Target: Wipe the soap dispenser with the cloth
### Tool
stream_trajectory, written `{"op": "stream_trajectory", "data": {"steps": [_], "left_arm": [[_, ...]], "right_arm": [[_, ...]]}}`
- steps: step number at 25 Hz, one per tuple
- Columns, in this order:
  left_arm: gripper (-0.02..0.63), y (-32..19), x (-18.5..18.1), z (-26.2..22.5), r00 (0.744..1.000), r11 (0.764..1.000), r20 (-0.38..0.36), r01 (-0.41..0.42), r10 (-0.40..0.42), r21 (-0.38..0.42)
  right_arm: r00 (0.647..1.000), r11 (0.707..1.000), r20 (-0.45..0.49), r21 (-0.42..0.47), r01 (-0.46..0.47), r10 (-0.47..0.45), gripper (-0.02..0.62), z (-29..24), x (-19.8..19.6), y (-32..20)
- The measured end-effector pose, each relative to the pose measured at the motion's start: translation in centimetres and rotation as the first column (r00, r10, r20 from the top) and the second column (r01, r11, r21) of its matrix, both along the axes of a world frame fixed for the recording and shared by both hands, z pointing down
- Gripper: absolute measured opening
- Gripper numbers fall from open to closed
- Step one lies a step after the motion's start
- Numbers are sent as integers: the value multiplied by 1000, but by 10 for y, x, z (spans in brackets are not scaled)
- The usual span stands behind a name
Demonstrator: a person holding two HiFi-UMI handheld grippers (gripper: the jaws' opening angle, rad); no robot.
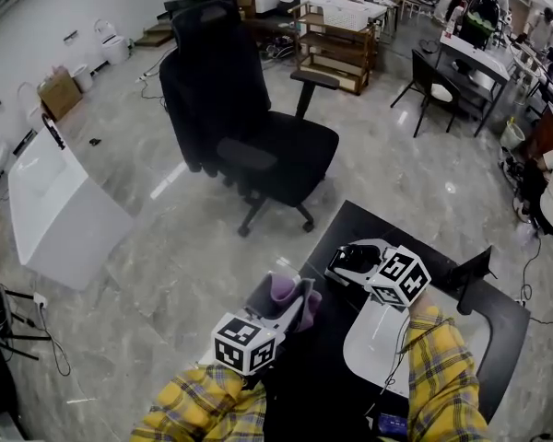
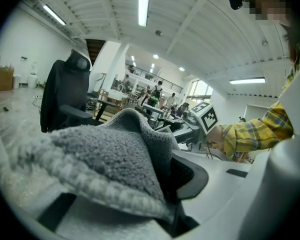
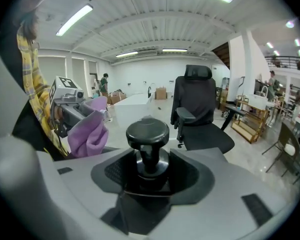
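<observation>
My right gripper reaches over the black table, and the marker cube and jaws hide the dispenser in the head view. In the right gripper view the black soap dispenser stands upright between the jaws. Its round pump head rises above them, and the pads seem to press on its collar on both sides. My left gripper is shut on a purple cloth, held just left of the right one. The cloth hangs bunched from the left gripper. In the left gripper view the cloth looks grey and drapes over the jaws.
A black office chair stands on the marble floor beyond the table. A white oval slab lies on the table under my right forearm. A white sink unit lies on the floor at left. Wooden shelves stand farther back.
</observation>
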State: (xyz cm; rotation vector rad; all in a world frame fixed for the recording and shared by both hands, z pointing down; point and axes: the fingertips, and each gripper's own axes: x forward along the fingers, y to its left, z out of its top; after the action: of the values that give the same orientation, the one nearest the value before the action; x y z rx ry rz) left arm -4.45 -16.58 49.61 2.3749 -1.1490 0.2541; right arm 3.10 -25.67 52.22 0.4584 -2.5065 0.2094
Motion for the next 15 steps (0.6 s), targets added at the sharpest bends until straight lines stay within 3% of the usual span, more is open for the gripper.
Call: {"op": "stream_trajectory", "data": {"steps": [4,8,11,15], "left_arm": [[77,-1,4,2,1000,1000,-5,-8,8,-3],[77,-1,5,2,1000,1000,-7,-12,12,-7],[77,-2,6,2,1000,1000,-11,-13,13,-9],[78,-2,9,5,1000,1000,-13,-15,15,-11]], "right_arm": [[992,992,16,4,-128,128,213,1,5,-2],[959,959,24,1,-282,282,213,0,10,-3],[909,910,35,4,-416,415,213,0,15,-6],[820,821,44,9,-571,571,213,1,25,-10]]}}
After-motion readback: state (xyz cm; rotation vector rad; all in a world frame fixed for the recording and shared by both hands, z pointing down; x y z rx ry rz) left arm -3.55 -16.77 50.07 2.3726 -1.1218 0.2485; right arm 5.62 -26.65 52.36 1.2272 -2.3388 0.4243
